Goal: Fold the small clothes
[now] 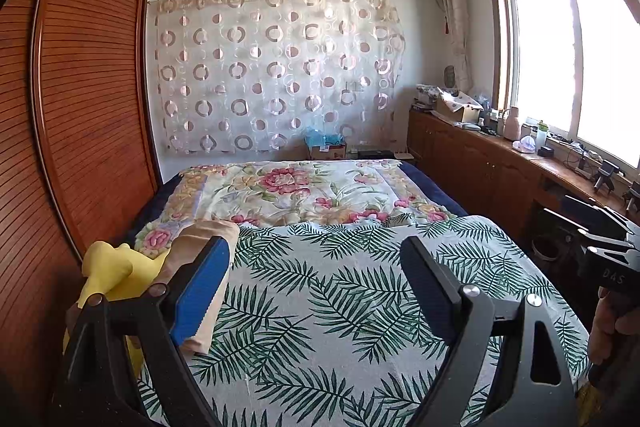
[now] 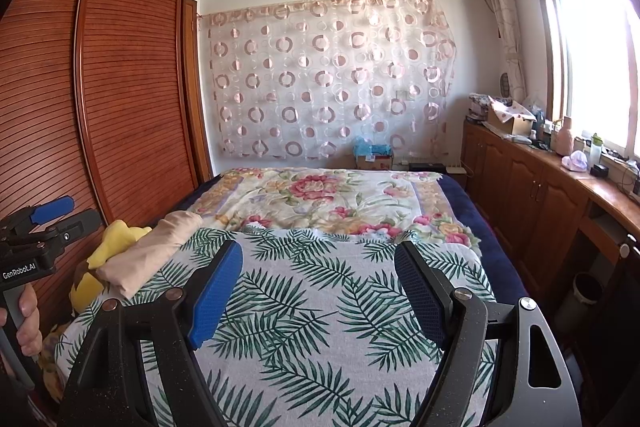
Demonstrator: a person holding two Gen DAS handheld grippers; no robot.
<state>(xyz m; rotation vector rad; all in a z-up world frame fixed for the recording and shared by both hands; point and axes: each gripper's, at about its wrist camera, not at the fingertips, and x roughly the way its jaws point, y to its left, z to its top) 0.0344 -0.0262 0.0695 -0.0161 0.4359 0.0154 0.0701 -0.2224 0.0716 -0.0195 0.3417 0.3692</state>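
A beige folded garment (image 1: pixel 200 239) (image 2: pixel 156 251) lies at the left edge of the bed, with a yellow garment (image 1: pixel 116 271) (image 2: pixel 116 239) bunched just behind it. My left gripper (image 1: pixel 314 251) hovers open over the palm-leaf cloth (image 1: pixel 320 307) (image 2: pixel 320 307); its left finger sits in front of the beige garment, and nothing is between the pads. My right gripper (image 2: pixel 319 255) is open too, empty, above the same cloth. Each gripper shows in the other's view: the left gripper (image 2: pixel 70 215) at the left edge, the right gripper (image 1: pixel 576 217) at the right edge, both held by a hand.
A floral quilt (image 1: pixel 300 195) covers the far half of the bed. A slatted wooden wardrobe (image 1: pixel 88 87) stands close along the left. A wooden cabinet (image 2: pixel 532 187) with clutter on top runs under the window on the right, with a dark bin (image 2: pixel 584 291) on the floor.
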